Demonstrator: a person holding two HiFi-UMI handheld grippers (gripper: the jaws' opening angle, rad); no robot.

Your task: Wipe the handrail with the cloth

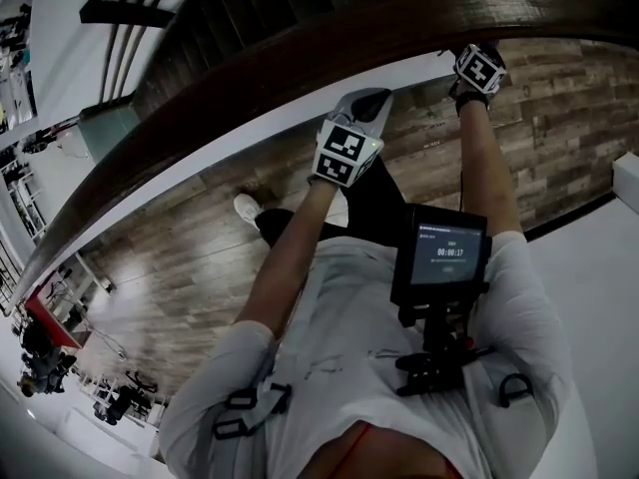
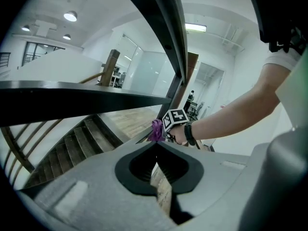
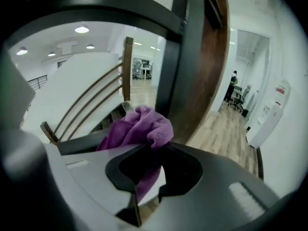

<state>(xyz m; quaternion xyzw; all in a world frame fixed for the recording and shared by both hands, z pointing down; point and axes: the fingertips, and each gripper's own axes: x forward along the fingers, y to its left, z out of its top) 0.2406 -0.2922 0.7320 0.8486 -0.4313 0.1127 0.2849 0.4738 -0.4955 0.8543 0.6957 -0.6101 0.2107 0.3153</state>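
The dark wooden handrail (image 1: 300, 58) swept across the whole head view, from low on the left to high on the right, and below it lay the wood-plank floor (image 1: 200, 267) with the stairs (image 2: 72, 148) dropping away beyond. Both arms reached forward and up toward that rail. The left forearm (image 1: 290, 257) angled in from the left and stopped short of the rail, and the right forearm (image 1: 489, 168) stretched straighter and further, right to the rail's near edge. A small screen (image 1: 439, 252) sat on a mount at the person's chest, between the two arms, and one shoe (image 1: 247, 208) showed on the floor underneath.

The left claw (image 1: 367, 106) hung just below the rail with its tips pressed together, nothing between them, only floor showing through the gap behind. The right claw (image 1: 477, 66) was clamped on the purple cloth (image 3: 139, 129), which bunched up above its jaws just beside the brown underside of the rail and a dark post (image 3: 187, 57). We couldn't tell whether the cloth touched the wood.
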